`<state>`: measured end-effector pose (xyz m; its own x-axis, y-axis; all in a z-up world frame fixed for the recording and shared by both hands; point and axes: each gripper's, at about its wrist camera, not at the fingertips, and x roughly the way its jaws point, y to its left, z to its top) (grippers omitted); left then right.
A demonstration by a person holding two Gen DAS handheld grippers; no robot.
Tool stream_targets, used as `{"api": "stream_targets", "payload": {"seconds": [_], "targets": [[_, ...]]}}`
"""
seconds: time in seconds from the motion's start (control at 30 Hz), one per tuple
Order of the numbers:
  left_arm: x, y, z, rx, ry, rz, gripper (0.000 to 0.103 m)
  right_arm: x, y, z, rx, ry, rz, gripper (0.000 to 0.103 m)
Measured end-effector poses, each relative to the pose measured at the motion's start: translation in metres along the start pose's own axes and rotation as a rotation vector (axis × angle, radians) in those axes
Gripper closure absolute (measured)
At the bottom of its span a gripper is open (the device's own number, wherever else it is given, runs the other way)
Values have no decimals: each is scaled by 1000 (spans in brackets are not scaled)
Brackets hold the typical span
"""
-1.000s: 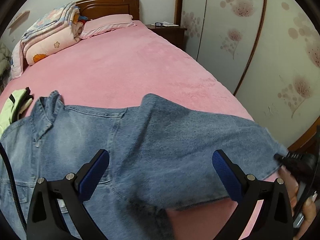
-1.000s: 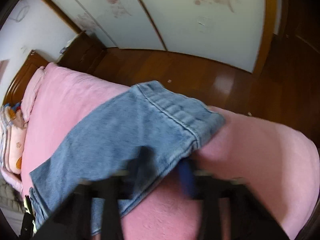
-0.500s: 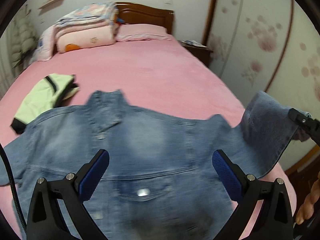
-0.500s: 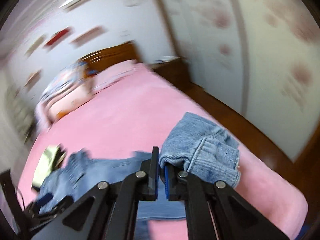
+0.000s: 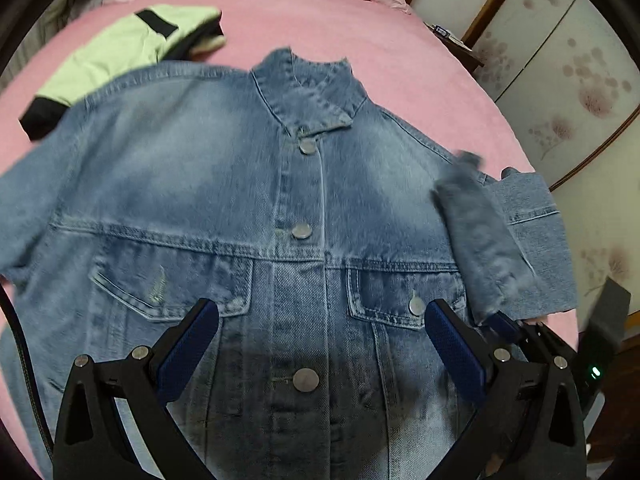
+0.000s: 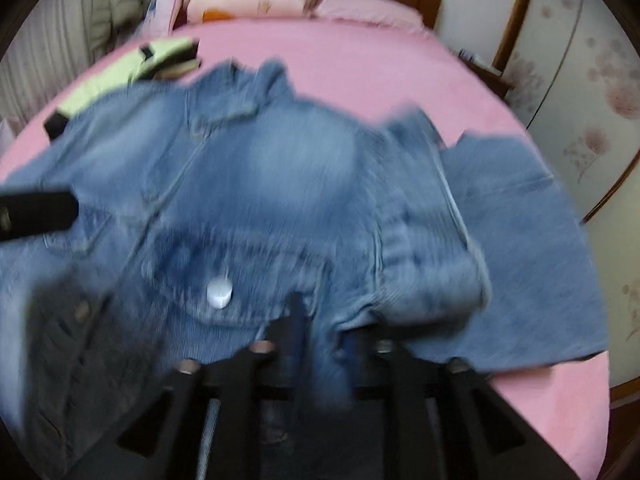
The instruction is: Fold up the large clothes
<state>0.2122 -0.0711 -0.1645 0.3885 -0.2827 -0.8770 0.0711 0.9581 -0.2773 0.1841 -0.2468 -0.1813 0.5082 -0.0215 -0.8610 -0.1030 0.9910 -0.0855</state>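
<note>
denim jacket (image 5: pixel 248 200) lies buttoned, front up, across the pink bed (image 5: pixel 360 40), filling mid-frame. left gripper (image 5: pixel 320 344) hovers wide, empty; right gripper (image 6: pixel 324 336) has just been opening, the sleeve (image 6: pixel 424 272) seemingly between its jaws.

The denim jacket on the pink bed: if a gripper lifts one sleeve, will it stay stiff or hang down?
The denim jacket probably droops: its sleeve already lies folded over itself. The thick seams and metal buttons suggest it is fairly heavy for cloth. It likely drags rather than slides on the fuzzy pink bed cover.
</note>
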Motion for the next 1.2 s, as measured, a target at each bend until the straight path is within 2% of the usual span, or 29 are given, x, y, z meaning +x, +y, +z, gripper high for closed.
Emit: {"api": "stream_targets", "payload": {"seconds": [0.07,0.13,0.27,0.47,0.53,0.7,0.93,1.03,1.13,1.17,1.2], "targets": [[2,-4,-4,17,-5,-23,1,-9,-2,-10,9,-12,29,51],[4,-11,-4,47,-12,-44,1,-26,-7,-16,16,-37,32,46],[7,-27,-11,95,-11,-101,1,-50,-14,-21,55,-86,41,46],[21,-43,-16,121,23,-173,1,-84,-39,-41,204,-130,100,46],[28,-46,-14,114,37,-196,5,-86,-45,-47,249,-126,114,46],[57,-45,-10,47,130,-306,36,-85,-59,-64,305,-100,116,46],[75,-45,-5,-71,159,-417,36,-83,-70,-78,359,-91,138,46],[84,-50,-2,-96,173,-434,37,-83,-72,-80,368,-90,142,46],[88,-58,0,-98,169,-391,41,-80,-74,-81,376,-85,145,46],[88,-62,1,-92,164,-369,49,-80,-75,-82,380,-84,148,46],[89,-63,3,-84,161,-341,65,-80,-76,-82,383,-84,149,46]]}}
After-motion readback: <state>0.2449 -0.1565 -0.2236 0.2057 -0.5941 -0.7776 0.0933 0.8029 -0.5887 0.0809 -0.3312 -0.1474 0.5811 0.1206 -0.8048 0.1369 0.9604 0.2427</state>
